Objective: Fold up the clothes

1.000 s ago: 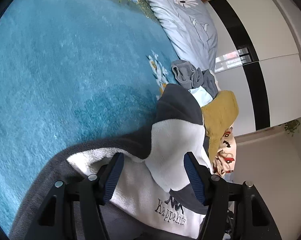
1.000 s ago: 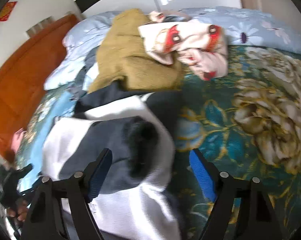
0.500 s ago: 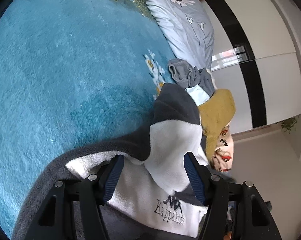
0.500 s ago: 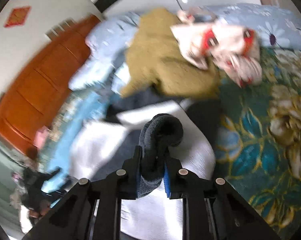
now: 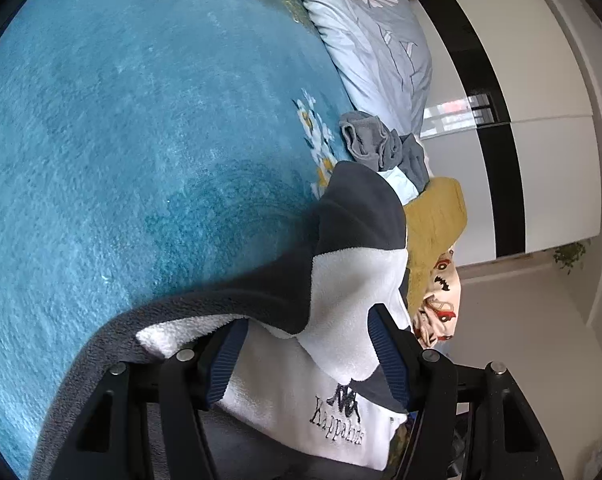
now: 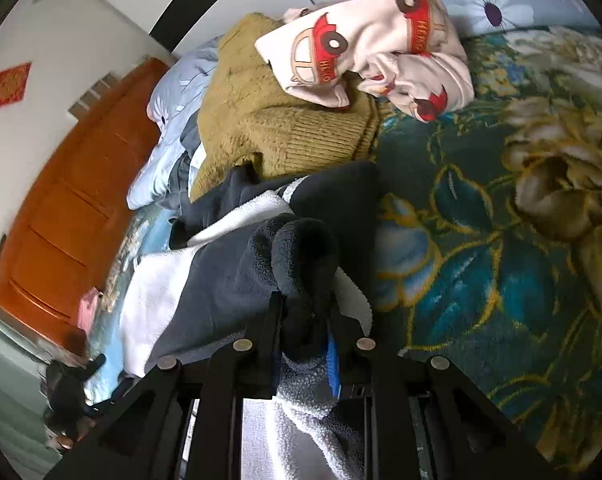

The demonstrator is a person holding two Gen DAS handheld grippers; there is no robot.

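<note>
Right fingers [image 6: 275, 344] pinch a dark fleece [image 6: 229, 276] fold; left gripper [image 5: 307, 354] gapes over it, unclamped.
Fleece white and grey, lettered; open blanket [image 5: 141, 140] beyond its edge.

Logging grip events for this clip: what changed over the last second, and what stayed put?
The right gripper went from open to shut on a dark bunched fold of the fleece jacket. The left gripper stayed open over the jacket's white panel; the mustard sweater and car-print garment lie unmoved.
</note>
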